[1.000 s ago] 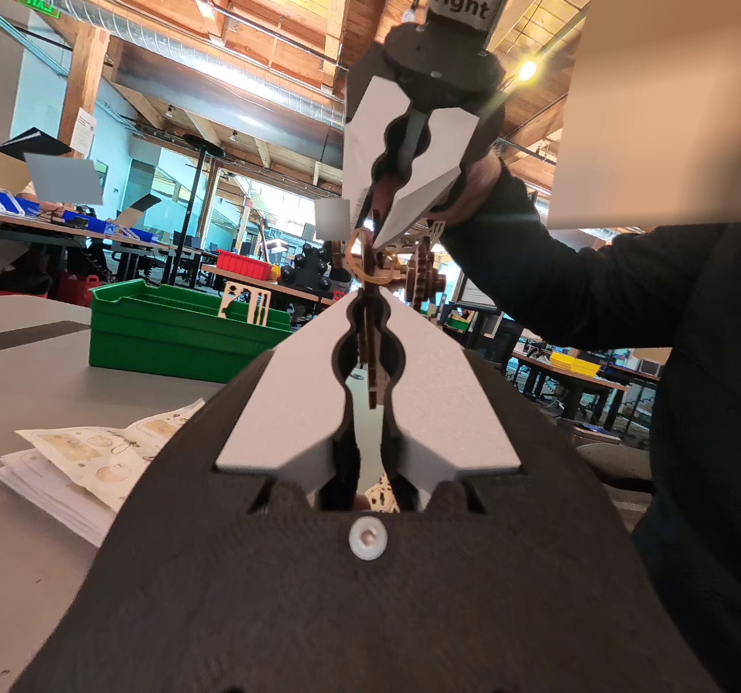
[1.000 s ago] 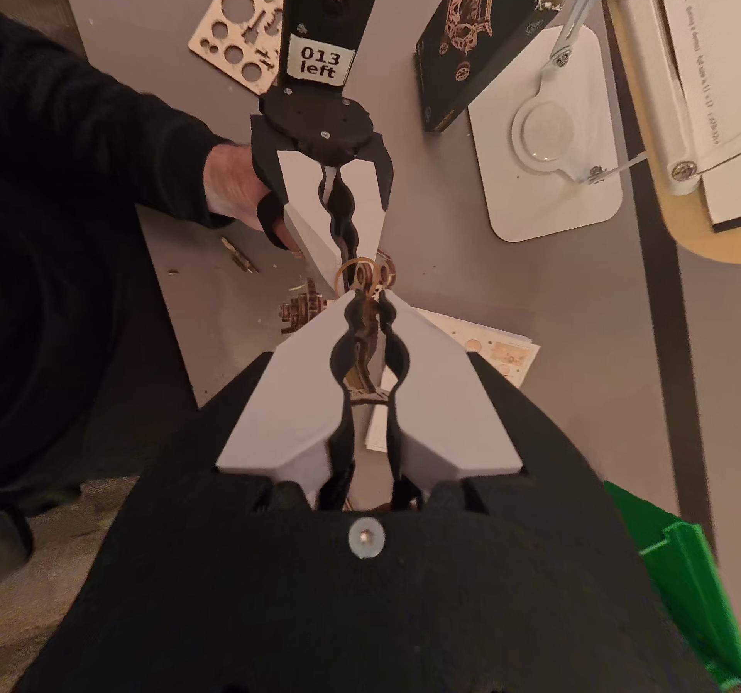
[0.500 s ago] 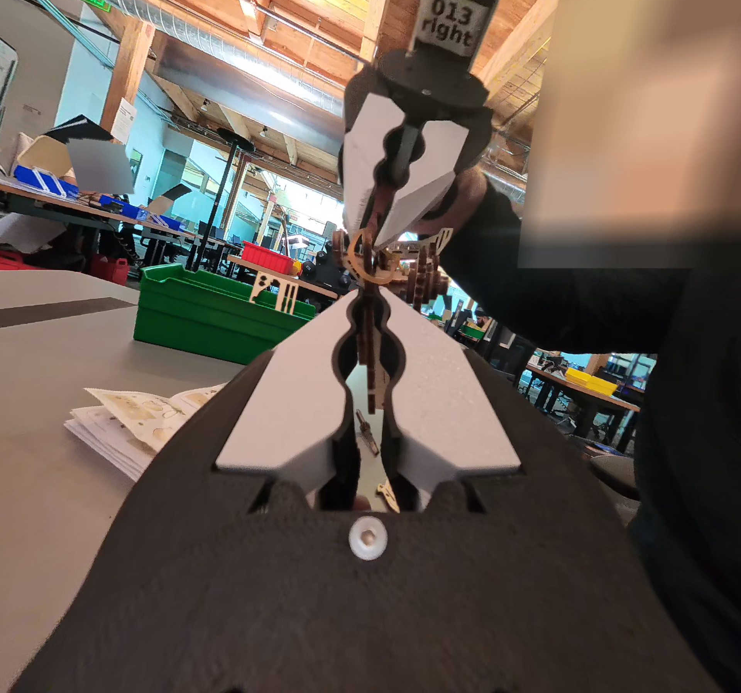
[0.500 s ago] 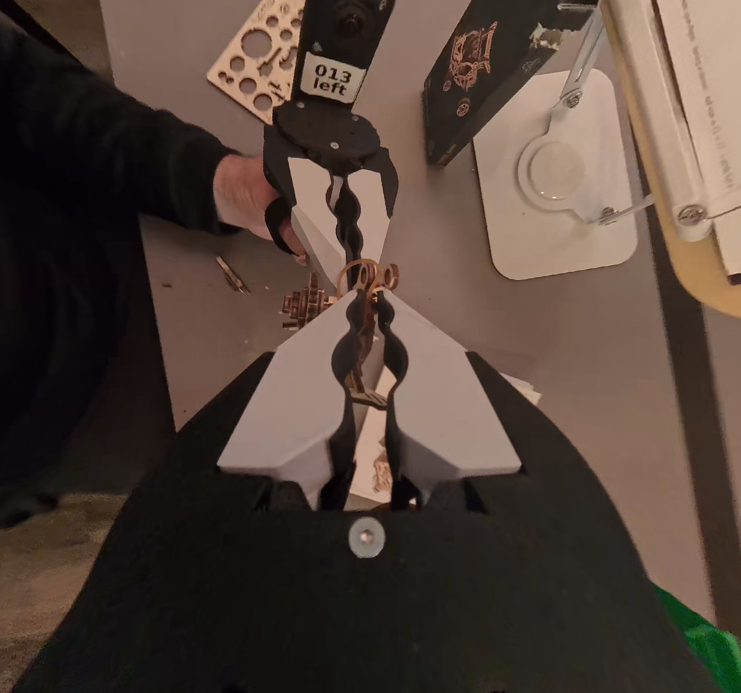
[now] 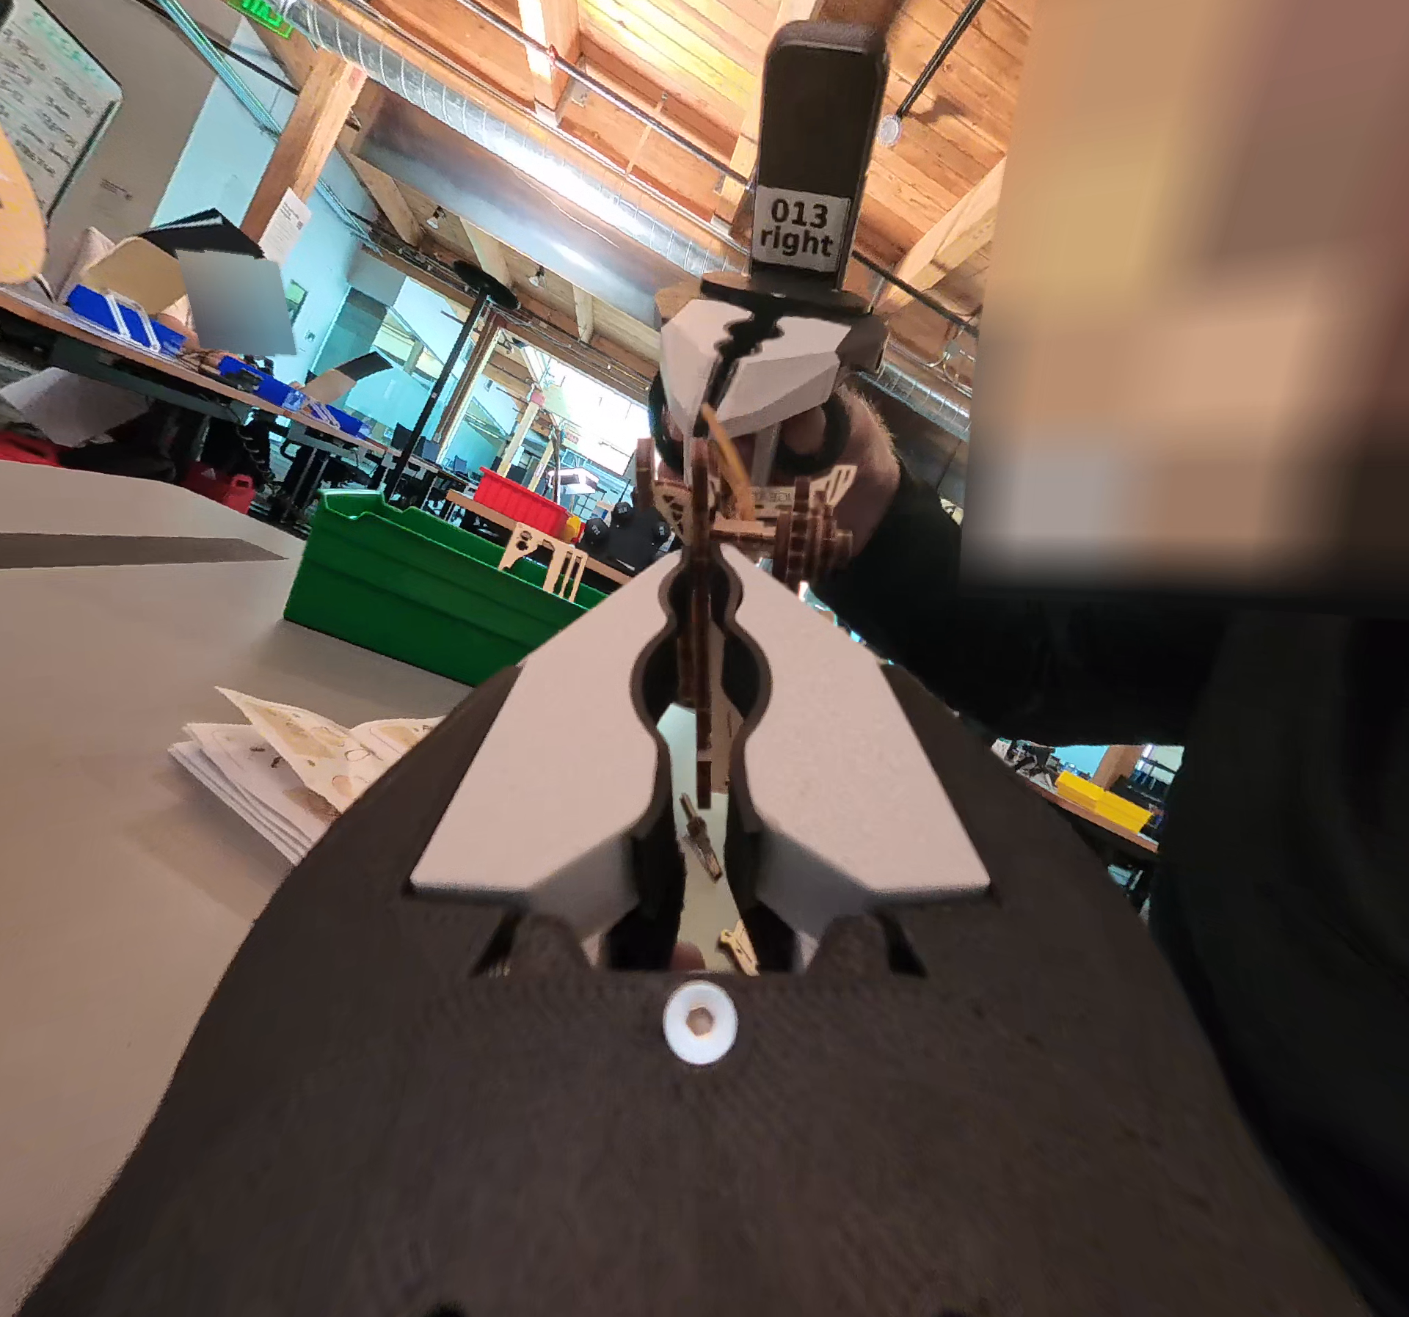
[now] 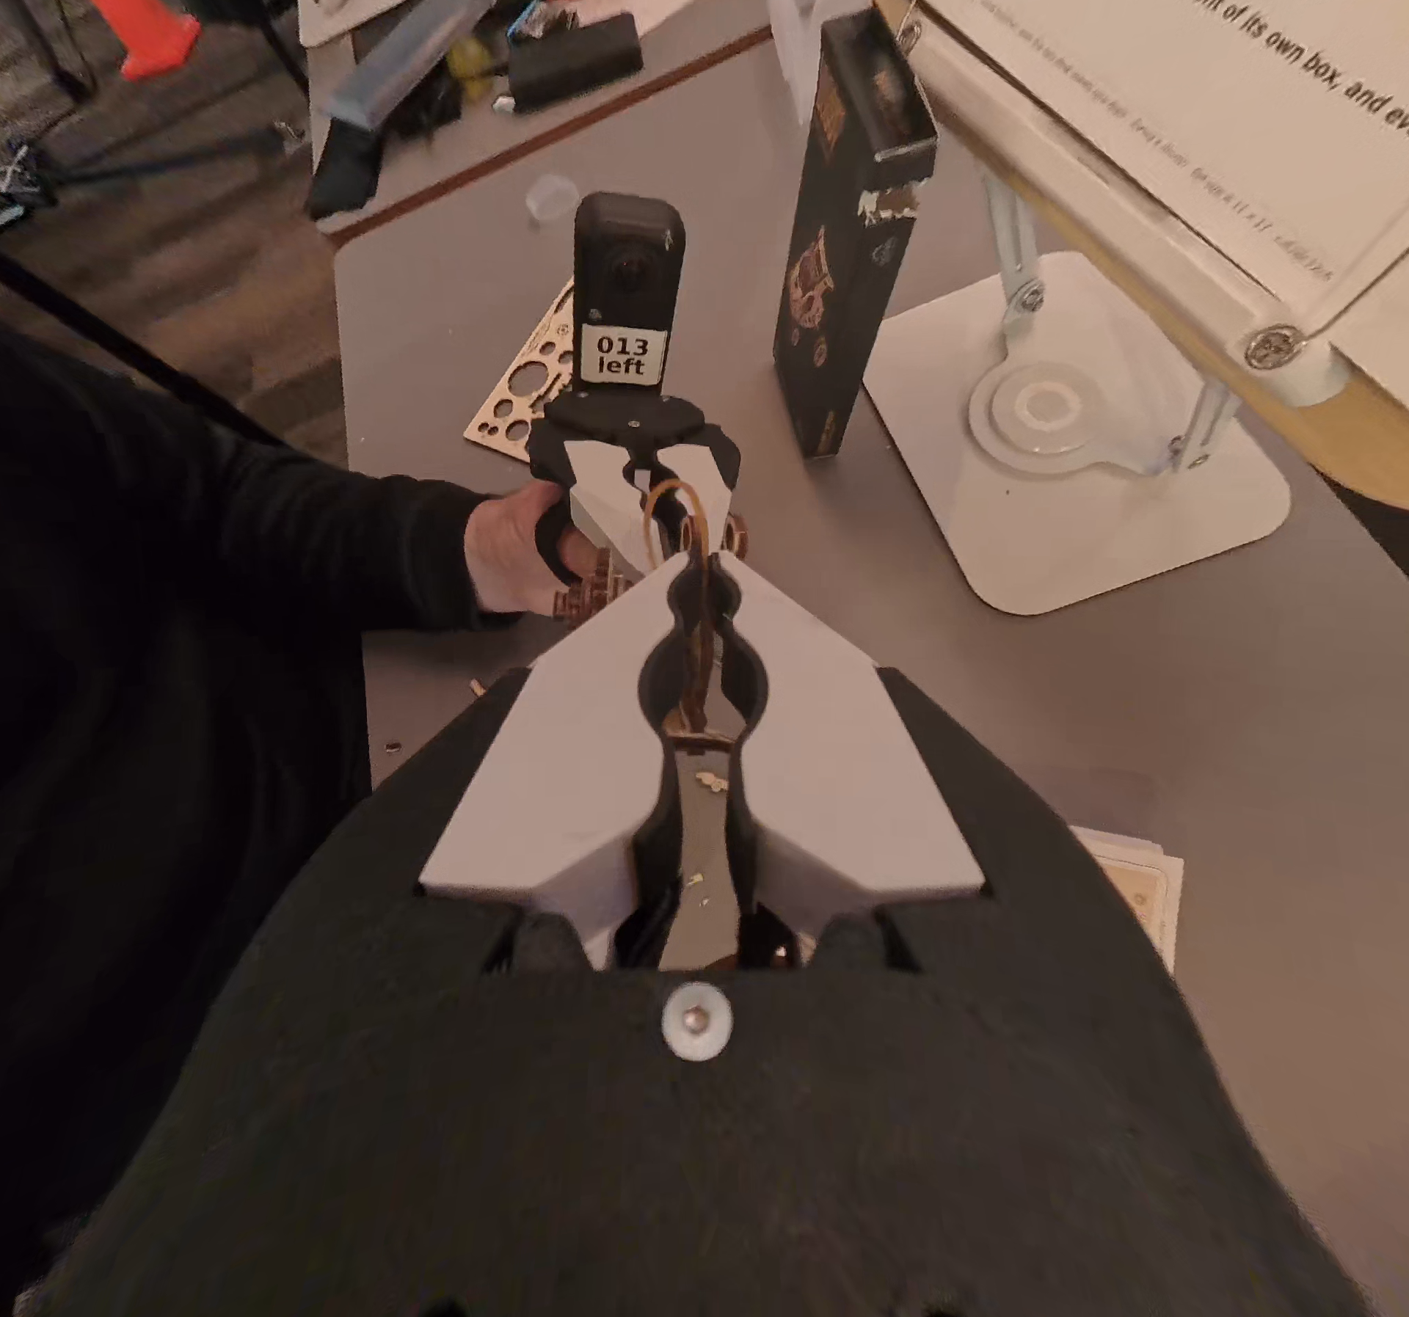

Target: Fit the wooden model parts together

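The wooden model (image 5: 793, 529), a small brown assembly with stacked gears and thin plates, is held in the air between both grippers. My left gripper (image 5: 698, 560) is shut on a thin upright plate of the model (image 5: 700, 678). My right gripper (image 6: 701, 568) is shut on another thin part of the model (image 6: 695, 659) from the opposite side. Each gripper shows in the other's view: the right one (image 5: 705, 438) above, the left one (image 6: 667, 545) beyond. A tan loop like a rubber band (image 6: 662, 499) arches off the model between the tips.
On the grey table (image 6: 991, 709) are a green bin (image 5: 427, 594) holding a wooden cut-out, an instruction booklet (image 5: 305, 754), an upright black box (image 6: 846, 251), a white stand base (image 6: 1067, 442), a punched wooden sheet (image 6: 518, 396) and a small tool (image 5: 703, 842). Both grippers' tips are close together, under 4 cm apart.
Both grippers have kept their hold on the model while tilting. The right gripper now looks forward across the table, not straight down. It stands more upright above the model in the left view.
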`<state>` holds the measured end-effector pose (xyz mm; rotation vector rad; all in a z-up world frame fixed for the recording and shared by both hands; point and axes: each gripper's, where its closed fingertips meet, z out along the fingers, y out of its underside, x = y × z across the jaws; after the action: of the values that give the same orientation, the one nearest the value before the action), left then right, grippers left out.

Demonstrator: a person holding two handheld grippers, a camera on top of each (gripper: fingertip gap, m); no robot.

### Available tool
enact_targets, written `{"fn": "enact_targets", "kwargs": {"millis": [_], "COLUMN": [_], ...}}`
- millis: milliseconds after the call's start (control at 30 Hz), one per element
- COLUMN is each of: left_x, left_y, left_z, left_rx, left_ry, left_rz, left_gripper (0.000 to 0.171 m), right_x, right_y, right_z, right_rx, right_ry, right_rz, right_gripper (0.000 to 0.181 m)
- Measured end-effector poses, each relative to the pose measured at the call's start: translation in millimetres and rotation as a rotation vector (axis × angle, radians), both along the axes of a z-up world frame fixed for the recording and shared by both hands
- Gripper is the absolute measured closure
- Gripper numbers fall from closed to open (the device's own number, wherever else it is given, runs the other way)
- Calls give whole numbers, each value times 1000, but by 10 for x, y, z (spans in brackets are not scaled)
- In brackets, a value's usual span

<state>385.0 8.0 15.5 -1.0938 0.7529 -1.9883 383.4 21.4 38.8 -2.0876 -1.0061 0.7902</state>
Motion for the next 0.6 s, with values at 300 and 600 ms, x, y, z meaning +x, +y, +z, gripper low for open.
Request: {"fn": "enact_targets", "kwargs": {"millis": [300,600], "left_x": [31,36], "left_y": [-30,-39], "left_z": [-17,-16], "left_rx": [15,7], "left_ry": [14,9], "left_rz": [1,-7], "left_gripper": [171,171], "right_x": [30,9], "right_y": [11,35], "right_z": [-46,-30], "right_rx": [1,9], "right_ry": [-25,-55], "right_rz": [15,31], "right_gripper": [181,181]}}
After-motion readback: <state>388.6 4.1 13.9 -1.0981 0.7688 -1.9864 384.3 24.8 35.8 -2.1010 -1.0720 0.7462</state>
